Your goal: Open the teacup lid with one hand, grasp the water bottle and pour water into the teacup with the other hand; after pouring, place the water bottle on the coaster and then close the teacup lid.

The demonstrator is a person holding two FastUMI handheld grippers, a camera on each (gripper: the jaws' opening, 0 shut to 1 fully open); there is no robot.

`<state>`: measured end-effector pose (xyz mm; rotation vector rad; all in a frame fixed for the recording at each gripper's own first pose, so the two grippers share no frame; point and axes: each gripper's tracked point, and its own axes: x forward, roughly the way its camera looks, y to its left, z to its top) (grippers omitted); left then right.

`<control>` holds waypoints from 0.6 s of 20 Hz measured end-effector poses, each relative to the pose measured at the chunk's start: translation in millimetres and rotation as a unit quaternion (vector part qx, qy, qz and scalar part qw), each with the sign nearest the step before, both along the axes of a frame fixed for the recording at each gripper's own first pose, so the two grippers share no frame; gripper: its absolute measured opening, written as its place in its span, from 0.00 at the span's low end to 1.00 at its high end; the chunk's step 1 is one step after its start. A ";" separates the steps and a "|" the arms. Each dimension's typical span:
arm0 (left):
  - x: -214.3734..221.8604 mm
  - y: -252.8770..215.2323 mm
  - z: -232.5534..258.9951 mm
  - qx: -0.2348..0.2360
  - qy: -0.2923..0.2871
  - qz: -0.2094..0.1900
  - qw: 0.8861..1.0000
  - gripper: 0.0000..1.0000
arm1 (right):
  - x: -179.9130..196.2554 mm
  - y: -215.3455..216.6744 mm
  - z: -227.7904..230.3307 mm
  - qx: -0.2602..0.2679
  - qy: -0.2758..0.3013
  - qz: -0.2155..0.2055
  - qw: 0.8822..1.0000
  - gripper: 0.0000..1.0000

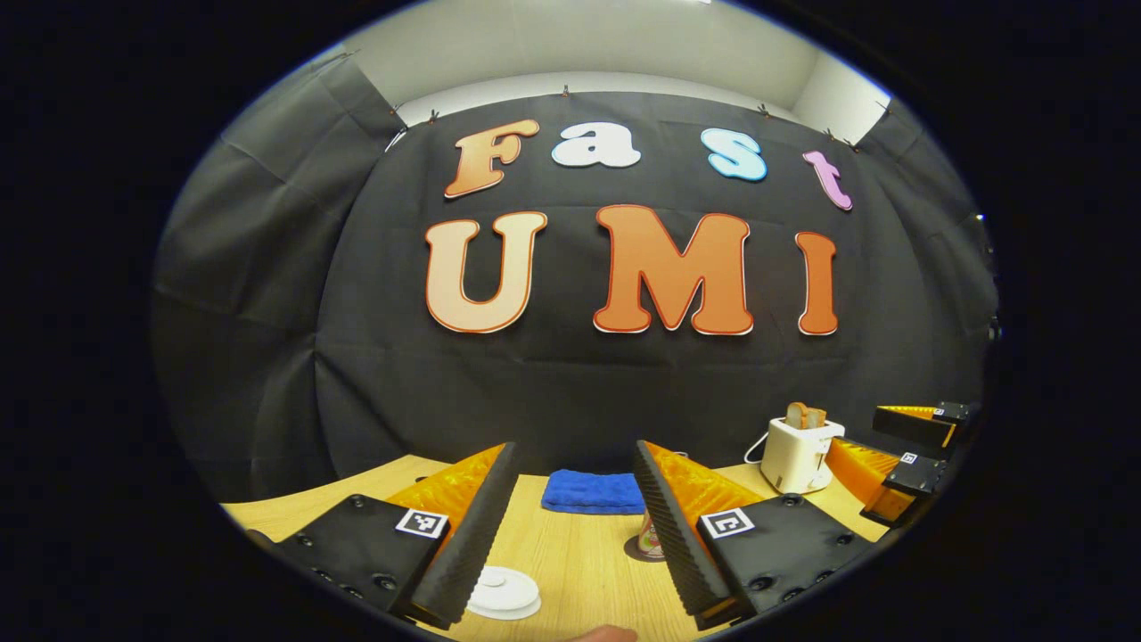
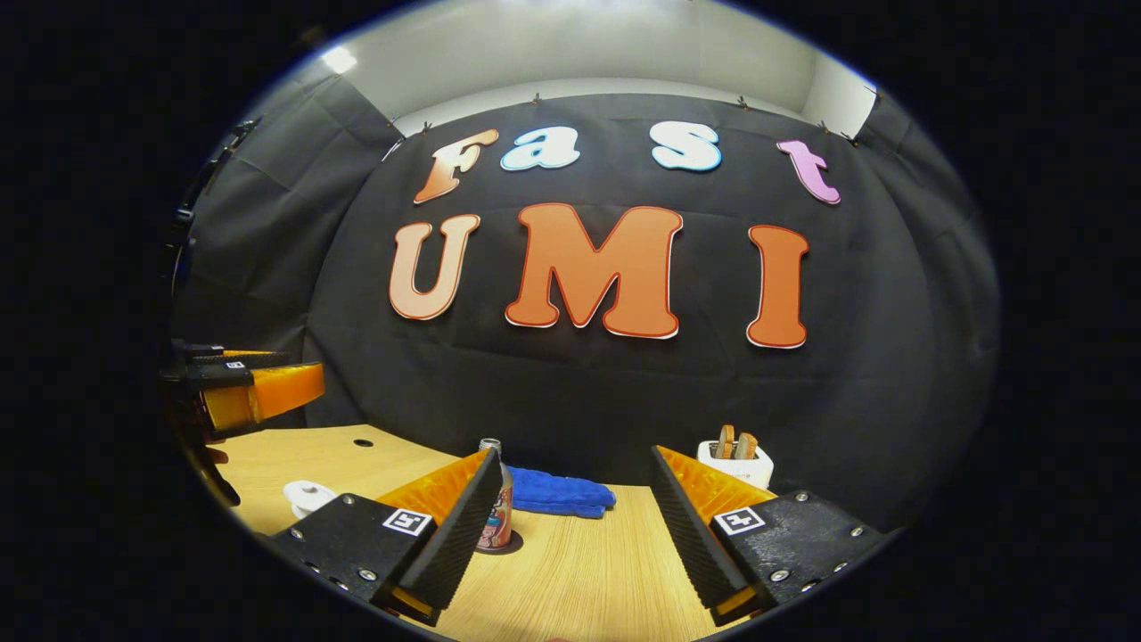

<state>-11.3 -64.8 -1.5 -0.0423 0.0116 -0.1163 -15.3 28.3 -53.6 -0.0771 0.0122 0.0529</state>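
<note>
Left gripper (image 1: 570,535) jaws spread wide, holding nothing, above the wooden surface (image 1: 579,562). White teacup lid (image 1: 504,593) sits on the cup just beside its left finger. Water bottle (image 1: 650,538) stands on a dark coaster (image 1: 635,553), partly hidden by the right finger. Right gripper (image 2: 570,544) jaws also spread, empty; bottle at its left finger. Blue cloth (image 1: 593,491) and white toaster (image 1: 798,453) farther back.

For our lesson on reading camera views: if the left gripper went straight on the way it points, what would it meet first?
Probably the blue cloth, which lies on the table dead ahead between the open fingers of the left gripper. The lid sits below the line, though depth is unclear.
</note>
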 end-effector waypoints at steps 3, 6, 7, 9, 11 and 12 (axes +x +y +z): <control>-0.2 4.3 0.4 -0.002 -0.008 0.002 1.000 0.88 | 0.0 0.5 -1.8 0.004 0.004 -0.002 1.000 0.99; -1.6 6.1 2.7 -0.007 -0.017 0.001 1.000 0.88 | 0.2 0.0 -1.7 0.003 0.005 -0.004 1.000 0.99; -1.8 6.1 3.6 -0.007 -0.018 0.001 1.000 0.84 | -0.4 -0.9 -0.6 0.001 0.004 -0.007 1.000 0.99; -2.8 7.6 4.3 -0.004 -0.018 0.000 1.000 0.88 | 0.9 -0.6 2.0 -0.001 0.003 -0.007 1.000 0.99; -1.8 9.0 3.7 -0.008 -0.019 0.001 1.000 0.84 | 0.3 1.4 3.0 0.001 0.005 -0.004 1.000 0.99; -0.6 9.4 2.2 -0.008 -0.019 0.001 1.000 0.84 | 0.6 0.0 3.7 0.002 0.004 -0.006 1.000 0.99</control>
